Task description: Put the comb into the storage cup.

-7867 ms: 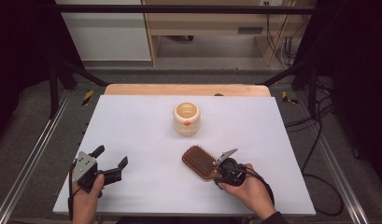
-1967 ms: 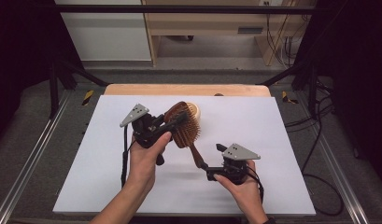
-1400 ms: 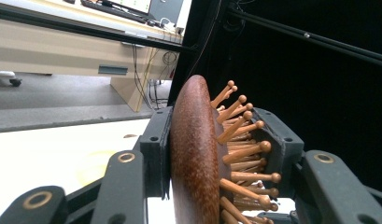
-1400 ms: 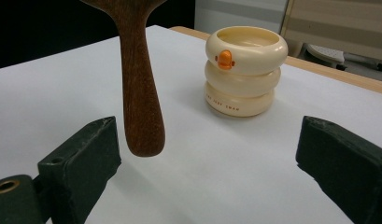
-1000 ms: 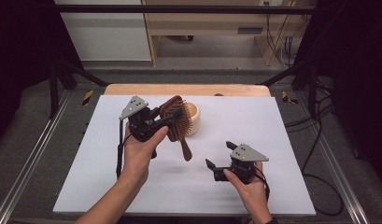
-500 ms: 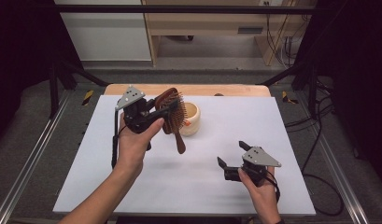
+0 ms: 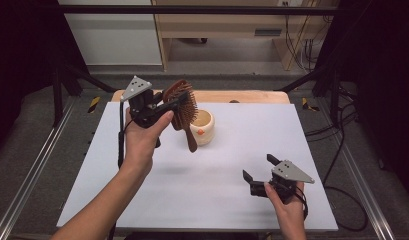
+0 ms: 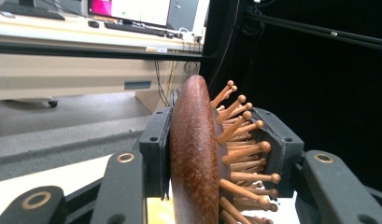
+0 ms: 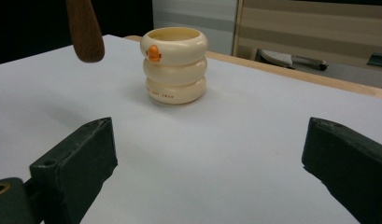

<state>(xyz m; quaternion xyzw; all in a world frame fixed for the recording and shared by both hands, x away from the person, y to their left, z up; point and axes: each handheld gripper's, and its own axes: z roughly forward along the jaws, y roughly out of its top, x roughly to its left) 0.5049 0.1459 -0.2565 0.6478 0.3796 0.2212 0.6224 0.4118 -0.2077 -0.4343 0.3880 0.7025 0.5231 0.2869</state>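
- A wooden hairbrush [image 7: 182,107] is held in the air by the left gripper [image 7: 159,107], above the far left part of the white table [image 7: 202,190], as seen in the high view.
- In the left gripper view the brush head [image 8: 198,154] is clamped between the two black pads [image 8: 156,149]: one pad is pressed against the smooth rounded back, the other is set against the wooden bristles [image 8: 240,140]. The jaws are thus held about half closed on the brush head.
- The brush is carried upright, with its head at the top and its handle [image 7: 190,140] hanging down and slightly toward the right, clear of the table.
- The handle tip is seen just in front of a cream cup [image 7: 202,127], which is shaped like three stacked rings and marked with a small orange figure near its rim.
- In the right gripper view the cup [image 9: 175,65] is shown standing upright on the white surface, and the brown handle tip [image 9: 86,32] is seen hanging to its left, apart from it and above the table.
- The cup is placed at the far middle of the table, just near of the wooden strip [image 7: 242,96] along the far edge.
- The right gripper [image 7: 257,175] is held low over the near right part of the table, well apart from the brush and the cup.
- Its jaws are spread wide, and nothing is gripped between them; only bare table is seen between the two pads [image 9: 81,158] in the right gripper view.
- The left hand [image 7: 142,140] is wrapped around the body of the left gripper, with the forearm stretched in from the near left.
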